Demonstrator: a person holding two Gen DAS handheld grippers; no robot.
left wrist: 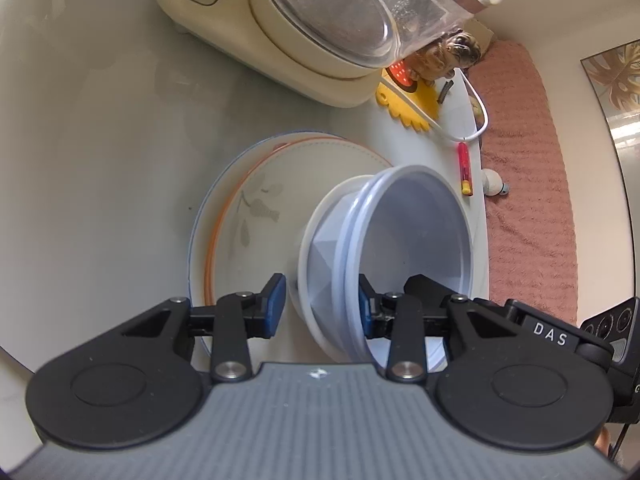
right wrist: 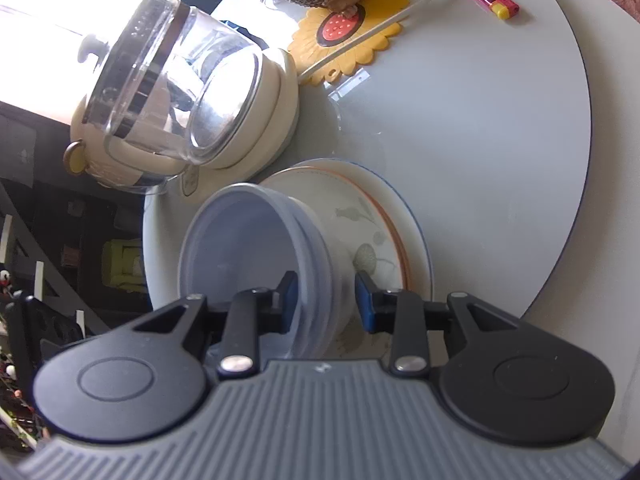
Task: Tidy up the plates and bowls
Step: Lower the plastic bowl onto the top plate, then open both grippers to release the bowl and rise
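Round white table (right wrist: 500, 128), bowls nested on stacked plates beside the glass kettle (right wrist: 176, 92).
I have left gripper (left wrist: 322, 306) and right gripper (right wrist: 326, 304) both spread, straddling opposite rims of the pale-blue bowl (left wrist: 416, 232) atop the floral plate (right wrist: 372, 216); I'd close evenly and lift level.
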